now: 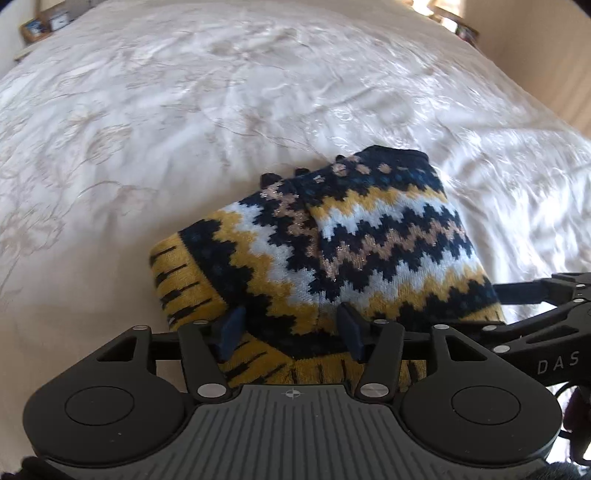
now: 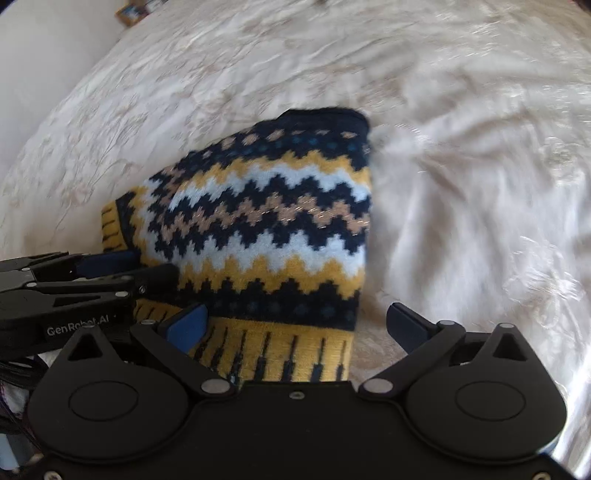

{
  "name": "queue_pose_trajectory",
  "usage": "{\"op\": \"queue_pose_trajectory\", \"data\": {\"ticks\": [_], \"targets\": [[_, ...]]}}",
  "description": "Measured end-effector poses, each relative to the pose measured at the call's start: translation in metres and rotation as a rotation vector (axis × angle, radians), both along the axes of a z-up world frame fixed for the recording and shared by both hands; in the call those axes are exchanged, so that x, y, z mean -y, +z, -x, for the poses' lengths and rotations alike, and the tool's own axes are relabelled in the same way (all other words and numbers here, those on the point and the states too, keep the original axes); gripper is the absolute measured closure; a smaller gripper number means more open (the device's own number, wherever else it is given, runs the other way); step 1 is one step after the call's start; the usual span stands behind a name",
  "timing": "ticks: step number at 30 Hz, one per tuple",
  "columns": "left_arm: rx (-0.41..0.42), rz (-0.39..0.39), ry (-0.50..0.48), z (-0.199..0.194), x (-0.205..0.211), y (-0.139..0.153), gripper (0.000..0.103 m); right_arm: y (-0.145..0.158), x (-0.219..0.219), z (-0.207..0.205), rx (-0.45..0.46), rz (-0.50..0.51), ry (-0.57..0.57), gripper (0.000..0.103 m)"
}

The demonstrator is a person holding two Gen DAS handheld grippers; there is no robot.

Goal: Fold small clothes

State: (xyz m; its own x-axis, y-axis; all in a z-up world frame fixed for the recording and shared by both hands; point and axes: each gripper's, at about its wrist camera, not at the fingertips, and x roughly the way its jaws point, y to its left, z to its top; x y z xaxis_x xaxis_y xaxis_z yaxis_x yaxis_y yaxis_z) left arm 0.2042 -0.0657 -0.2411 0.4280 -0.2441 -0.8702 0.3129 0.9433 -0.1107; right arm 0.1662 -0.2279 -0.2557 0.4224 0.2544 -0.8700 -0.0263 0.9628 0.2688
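A small knit sweater [image 1: 369, 236] with navy, yellow, white and tan zigzag bands lies folded on a white bedspread [image 1: 184, 129]. My left gripper [image 1: 291, 325] is open, its blue fingertips apart over the near yellow ribbed hem. The sweater also shows in the right wrist view [image 2: 273, 221]. My right gripper [image 2: 295, 325] is open wide above the yellow hem at the sweater's near right corner. The left gripper [image 2: 147, 273] shows at the left of the right wrist view, reaching the sweater's left edge. Neither gripper holds cloth.
The embroidered white bedspread [image 2: 461, 184] spreads all around the sweater, wrinkled at the right. Small boxes [image 1: 40, 24] stand by the far left corner of the bed. A beige wall [image 1: 546, 55] runs along the right.
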Motion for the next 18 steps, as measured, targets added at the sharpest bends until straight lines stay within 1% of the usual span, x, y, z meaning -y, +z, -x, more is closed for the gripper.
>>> {"op": "queue_pose_trajectory", "data": {"ticks": [1,2,3,5,8,11,14,18], "targets": [[-0.018,0.018,-0.009,-0.003,-0.003,0.001,0.039,0.002,0.0,0.002,0.009,0.011,-0.016,0.0],[-0.039,0.042,-0.008,-0.005,-0.005,0.003,0.028,0.005,0.001,0.004,0.019,0.018,-0.037,0.0],[-0.047,0.055,-0.005,-0.006,-0.006,0.006,0.021,0.01,0.002,0.007,0.03,0.022,-0.061,0.0],[-0.034,0.042,-0.005,-0.003,-0.004,0.015,0.017,0.021,0.007,0.013,0.056,0.025,-0.113,0.0],[-0.007,0.035,0.003,0.005,-0.002,0.034,0.017,0.04,0.011,0.024,0.101,0.037,-0.17,0.0],[0.012,0.032,0.022,0.013,-0.004,0.054,0.016,0.06,0.013,0.036,0.138,0.055,-0.192,0.0],[0.021,0.029,0.059,0.024,-0.007,0.073,0.016,0.077,0.014,0.043,0.156,0.052,-0.185,0.0],[0.012,0.008,0.126,0.038,-0.012,0.086,0.016,0.096,0.01,0.057,0.189,0.054,-0.153,0.0]]}}
